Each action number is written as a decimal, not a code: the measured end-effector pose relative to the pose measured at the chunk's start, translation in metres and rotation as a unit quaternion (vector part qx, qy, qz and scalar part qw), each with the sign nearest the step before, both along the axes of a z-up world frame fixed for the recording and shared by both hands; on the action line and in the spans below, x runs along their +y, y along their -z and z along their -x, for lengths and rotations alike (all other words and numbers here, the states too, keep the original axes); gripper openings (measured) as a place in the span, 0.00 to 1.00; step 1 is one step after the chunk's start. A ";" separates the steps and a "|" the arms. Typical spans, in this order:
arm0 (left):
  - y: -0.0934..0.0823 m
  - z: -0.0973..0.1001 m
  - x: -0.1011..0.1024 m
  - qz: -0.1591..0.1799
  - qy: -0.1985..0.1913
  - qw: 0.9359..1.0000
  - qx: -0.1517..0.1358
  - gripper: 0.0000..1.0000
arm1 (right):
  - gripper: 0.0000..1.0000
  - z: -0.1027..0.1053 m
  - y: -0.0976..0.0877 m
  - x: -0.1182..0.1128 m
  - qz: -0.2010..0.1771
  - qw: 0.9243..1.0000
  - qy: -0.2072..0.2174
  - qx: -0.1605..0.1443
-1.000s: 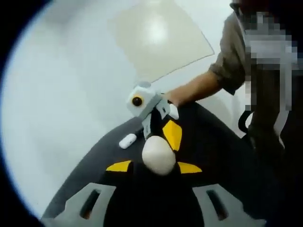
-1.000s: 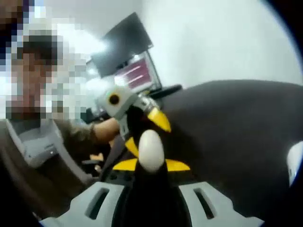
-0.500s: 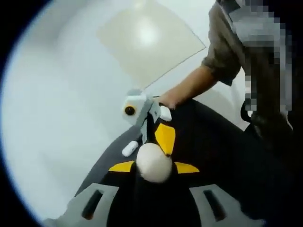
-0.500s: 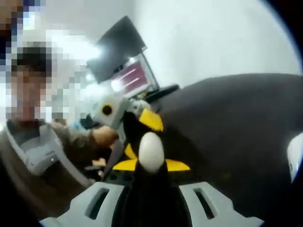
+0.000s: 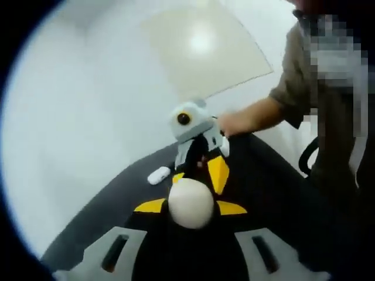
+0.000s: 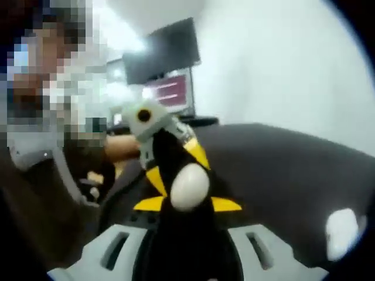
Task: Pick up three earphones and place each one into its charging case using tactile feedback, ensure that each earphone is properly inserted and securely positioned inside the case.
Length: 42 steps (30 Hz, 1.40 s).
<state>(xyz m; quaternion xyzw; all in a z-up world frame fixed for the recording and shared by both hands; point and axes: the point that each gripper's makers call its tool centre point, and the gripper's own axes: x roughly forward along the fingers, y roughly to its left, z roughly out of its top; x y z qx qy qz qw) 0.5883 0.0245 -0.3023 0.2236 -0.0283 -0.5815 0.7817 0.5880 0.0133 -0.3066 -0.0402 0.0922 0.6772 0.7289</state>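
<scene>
A white egg-shaped charging case (image 5: 190, 202) sits at the tips of my left gripper (image 5: 190, 206), whose jaws are shut on it. My right gripper (image 5: 199, 174) comes in from beyond and meets the same case, its yellow-tipped fingers (image 5: 218, 172) against it. In the right gripper view the case (image 6: 188, 186) sits in my right gripper (image 6: 187, 194), with my left gripper (image 6: 176, 167) reaching it from behind. One white earphone (image 5: 158, 174) lies on the dark table (image 5: 111, 205), left of the case. Whether the case lid is open is hidden.
A person's forearm (image 5: 258, 114) and sleeve reach in from the right in the left gripper view. Another white object (image 6: 341, 233), blurred, lies on the dark table (image 6: 281, 175) at the lower right. A monitor (image 6: 170, 55) stands at the back by a white wall.
Both views have shifted and tilted with the hands. Each gripper has stayed on the white case. In the left gripper view, the right gripper now stands more upright.
</scene>
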 end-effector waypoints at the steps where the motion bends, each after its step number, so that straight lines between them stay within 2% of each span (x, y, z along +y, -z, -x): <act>1: 0.000 -0.001 0.000 0.005 -0.001 1.000 0.008 0.29 | 0.33 -0.004 -0.004 -0.002 -0.010 1.000 0.008 0.000; 5: 0.005 -0.005 -0.001 0.002 -0.006 1.000 0.017 0.31 | 0.33 -0.009 -0.009 -0.003 -0.024 1.000 0.019 -0.004; 9: 0.005 -0.006 -0.001 0.003 -0.009 0.999 0.030 0.31 | 0.31 -0.005 -0.004 -0.001 -0.009 0.999 0.013 -0.030; 13: 0.004 -0.007 0.000 0.004 -0.014 1.000 0.028 0.34 | 0.31 -0.009 0.000 -0.002 0.002 1.000 0.023 -0.009; 17: -0.001 -0.007 0.006 0.001 -0.019 1.000 0.020 0.38 | 0.33 -0.009 0.002 -0.003 0.009 0.999 0.026 -0.018; 18: -0.003 -0.008 0.009 0.004 -0.022 1.000 0.020 0.38 | 0.33 -0.009 0.002 -0.002 0.010 0.999 0.026 -0.020; 20: -0.016 -0.008 0.014 0.046 -0.024 0.998 0.037 0.37 | 0.34 -0.008 0.002 -0.002 0.012 0.999 0.024 -0.022; 22: -0.032 -0.010 0.022 0.091 -0.028 0.994 0.051 0.38 | 0.34 -0.010 0.002 -0.003 0.011 0.999 0.026 -0.023; 24: -0.046 -0.014 0.033 0.136 -0.037 0.987 0.073 0.38 | 0.34 -0.010 0.001 -0.003 0.008 0.999 0.028 -0.022; 26: -0.049 -0.017 0.042 0.147 -0.045 0.984 0.086 0.38 | 0.34 -0.011 -0.001 -0.003 0.002 0.999 0.029 -0.018; 29: -0.046 -0.021 0.050 0.151 -0.063 0.978 0.129 0.34 | 0.36 -0.013 -0.002 -0.003 0.000 0.999 0.037 -0.017; 33: -0.055 -0.033 0.061 0.188 -0.093 0.964 0.163 0.36 | 0.45 -0.009 0.000 -0.001 0.011 0.999 0.033 -0.022; 35: -0.058 -0.041 0.070 0.203 -0.112 0.959 0.166 0.38 | 0.52 -0.009 -0.001 -0.001 0.011 0.999 0.037 -0.014; 37: -0.056 -0.046 0.076 0.195 -0.134 0.959 0.157 0.33 | 0.53 -0.009 -0.009 -0.002 -0.002 0.999 0.052 -0.012; 39: -0.053 -0.051 0.081 0.185 -0.158 0.960 0.140 0.30 | 0.53 -0.014 -0.015 -0.007 -0.006 0.996 0.078 -0.038; 40: -0.050 -0.054 0.083 0.177 -0.170 0.960 0.137 0.30 | 0.52 -0.015 -0.013 -0.009 0.004 0.995 0.085 -0.054; 42: -0.048 -0.058 0.084 0.168 -0.185 0.960 0.126 0.28 | 0.51 -0.012 -0.009 -0.011 0.015 0.995 0.087 -0.052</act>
